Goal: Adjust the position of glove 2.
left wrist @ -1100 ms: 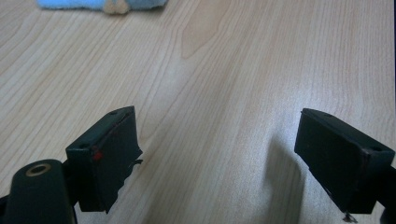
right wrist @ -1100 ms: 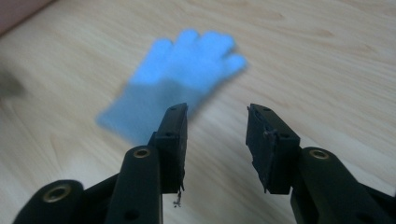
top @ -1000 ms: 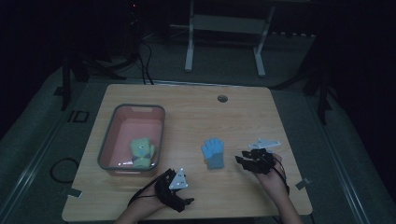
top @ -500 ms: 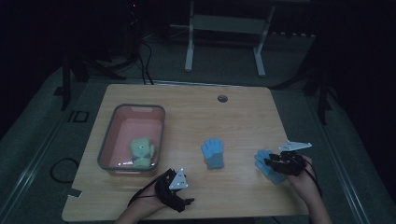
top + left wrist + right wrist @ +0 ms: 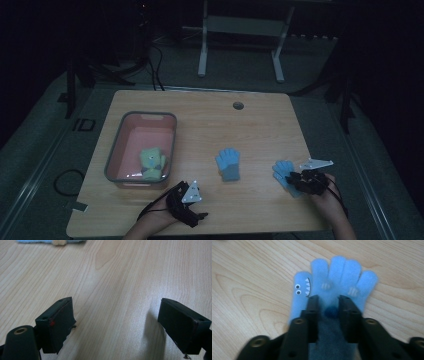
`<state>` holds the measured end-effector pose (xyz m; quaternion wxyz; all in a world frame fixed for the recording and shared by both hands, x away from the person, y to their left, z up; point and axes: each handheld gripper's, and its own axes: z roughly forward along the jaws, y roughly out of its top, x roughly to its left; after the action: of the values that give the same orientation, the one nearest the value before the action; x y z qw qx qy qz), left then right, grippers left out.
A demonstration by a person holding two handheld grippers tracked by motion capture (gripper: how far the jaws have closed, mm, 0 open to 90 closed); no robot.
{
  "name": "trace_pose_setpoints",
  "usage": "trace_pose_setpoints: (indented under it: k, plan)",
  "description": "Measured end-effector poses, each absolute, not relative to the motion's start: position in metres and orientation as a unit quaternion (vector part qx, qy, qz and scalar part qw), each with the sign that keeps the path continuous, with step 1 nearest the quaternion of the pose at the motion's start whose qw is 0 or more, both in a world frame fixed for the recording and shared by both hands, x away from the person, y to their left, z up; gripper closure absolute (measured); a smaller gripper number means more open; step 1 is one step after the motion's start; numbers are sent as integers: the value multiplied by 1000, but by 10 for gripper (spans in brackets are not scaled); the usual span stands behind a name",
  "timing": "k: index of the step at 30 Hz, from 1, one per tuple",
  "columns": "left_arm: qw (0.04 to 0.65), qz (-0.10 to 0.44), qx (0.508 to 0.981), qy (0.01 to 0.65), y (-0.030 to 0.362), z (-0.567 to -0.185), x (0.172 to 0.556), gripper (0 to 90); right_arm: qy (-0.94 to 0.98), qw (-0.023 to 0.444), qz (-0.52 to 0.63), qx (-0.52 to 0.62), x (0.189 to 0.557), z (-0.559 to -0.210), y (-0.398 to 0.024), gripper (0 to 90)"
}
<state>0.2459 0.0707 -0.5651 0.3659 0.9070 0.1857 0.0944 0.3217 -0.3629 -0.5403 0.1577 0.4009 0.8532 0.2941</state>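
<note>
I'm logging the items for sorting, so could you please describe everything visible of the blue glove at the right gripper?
The blue glove is a small fuzzy knit glove, light blue with a grey cuff. Its thumb bears googly eyes and a toothy mouth; two fingers carry short pale stripes, and a dark blue pompom sits on the palm. It lies flat on the wooden table, near the right edge, fingers pointing away. The right gripper has just been closing its tongs, which now straddle the glove's palm, pinching the fabric.

Left claw (image 5: pixel 117 322) agape; right claw (image 5: pixel 328 306) closing
</note>
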Motion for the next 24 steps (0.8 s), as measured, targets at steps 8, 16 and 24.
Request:
trace_pose_setpoints:
  k: [8,16,24]
  plan:
    - [361,92,911,179,69,-566,245,138,834,189,295,426,314,-543,-356,843]
    - [361,90,911,176,70,-565,245,138,808,201,309,459,311,-531,-346,864]
    - [368,88,908,180,71,-565,246,138,778,216,342,480,320,-491,-318,867]
